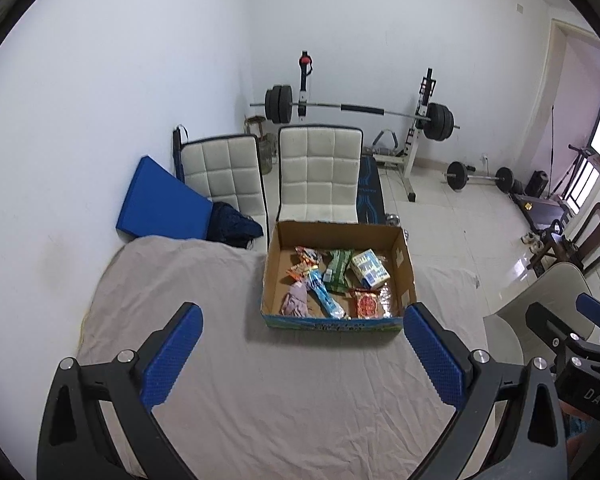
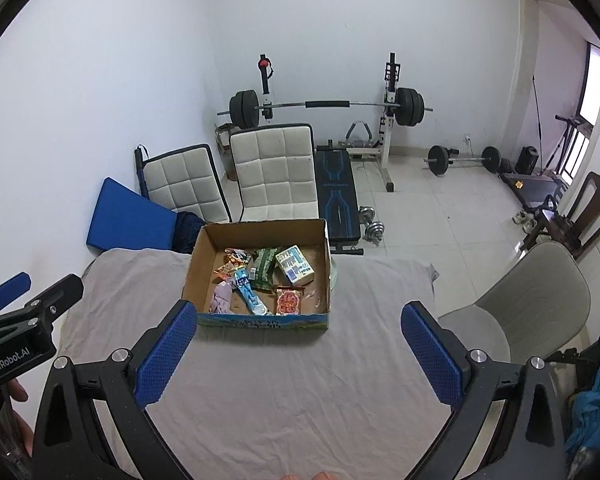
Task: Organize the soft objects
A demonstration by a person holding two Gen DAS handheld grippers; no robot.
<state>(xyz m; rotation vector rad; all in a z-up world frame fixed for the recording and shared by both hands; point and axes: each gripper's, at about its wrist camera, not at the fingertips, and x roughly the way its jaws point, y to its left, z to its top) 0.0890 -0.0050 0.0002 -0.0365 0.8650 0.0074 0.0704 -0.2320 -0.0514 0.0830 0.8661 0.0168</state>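
A cardboard box (image 1: 404, 268) stands at the far edge of a table covered with a grey cloth (image 1: 260, 392). It holds several soft packets: a green pouch (image 1: 337, 270), a white and blue pack (image 1: 370, 268), a red pack (image 1: 366, 304), a blue packet (image 1: 325, 296) and a lilac cloth (image 1: 295, 299). The box also shows in the right wrist view (image 2: 202, 258). My left gripper (image 1: 302, 326) is open and empty, held above the cloth short of the box. My right gripper (image 2: 298, 326) is open and empty too, beside the left one.
Two white padded chairs (image 1: 320, 168) and a blue mat (image 1: 160, 204) stand behind the table. A barbell rack (image 1: 356, 110), a bench and loose weights are on the tiled floor. A beige chair (image 2: 540, 300) is at the table's right side.
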